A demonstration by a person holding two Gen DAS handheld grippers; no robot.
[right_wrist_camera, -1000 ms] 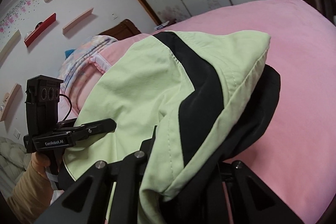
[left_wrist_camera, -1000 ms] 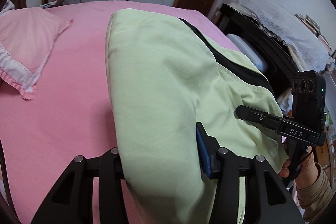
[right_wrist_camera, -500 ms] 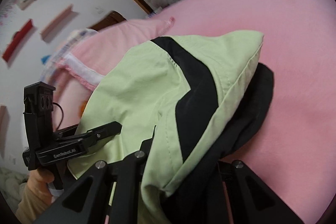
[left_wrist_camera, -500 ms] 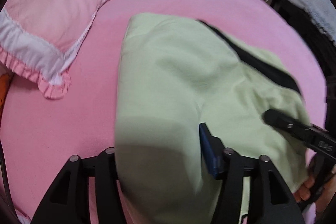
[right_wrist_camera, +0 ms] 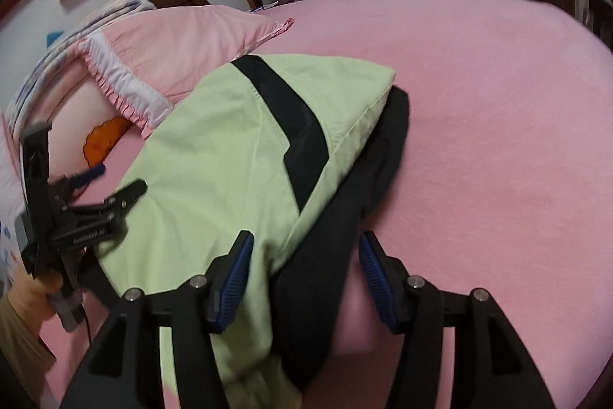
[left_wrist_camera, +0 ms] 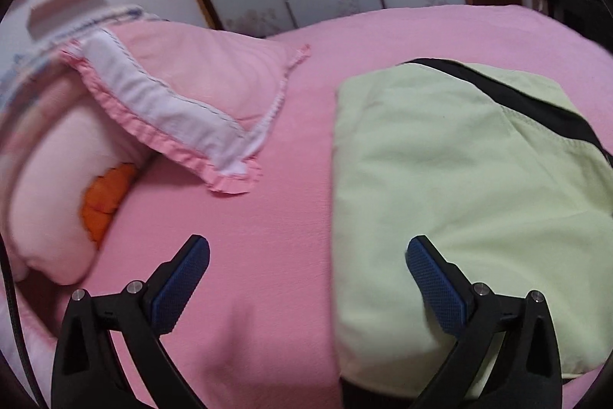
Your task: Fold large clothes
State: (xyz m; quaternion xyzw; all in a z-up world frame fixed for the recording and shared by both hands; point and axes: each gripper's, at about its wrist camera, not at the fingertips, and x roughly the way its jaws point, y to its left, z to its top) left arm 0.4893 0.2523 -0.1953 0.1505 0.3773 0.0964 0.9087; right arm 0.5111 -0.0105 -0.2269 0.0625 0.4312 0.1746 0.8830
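Both grippers have just let go: your left gripper (left_wrist_camera: 306, 267) has its fingers spread wide, one blue pad over the bare pink bed (left_wrist_camera: 276, 217) and the other over the near left edge of the garment (left_wrist_camera: 459, 186), nothing pinched. Your right gripper (right_wrist_camera: 304, 267) has been opening too, fingers apart with the black part of the garment between them, and as far as I can tell the pads aren't pressing on it.

The garment itself, pale green with a black stripe, lies folded on the bed, just beside the pillow (left_wrist_camera: 199, 94), with black fabric sticking out along the right side in the right wrist view.

So the step looks like releasing after a fold and backing off. A few tips from what I see:

- Pull both grippers straight back and up, so a pad doesn't snag the cloth and drag the fold open.
- That black layer on the right isn't lined up with the green edge. I'd tuck or re-square it before the next fold.
- The near end looks a bit puffy, so press it flat first.
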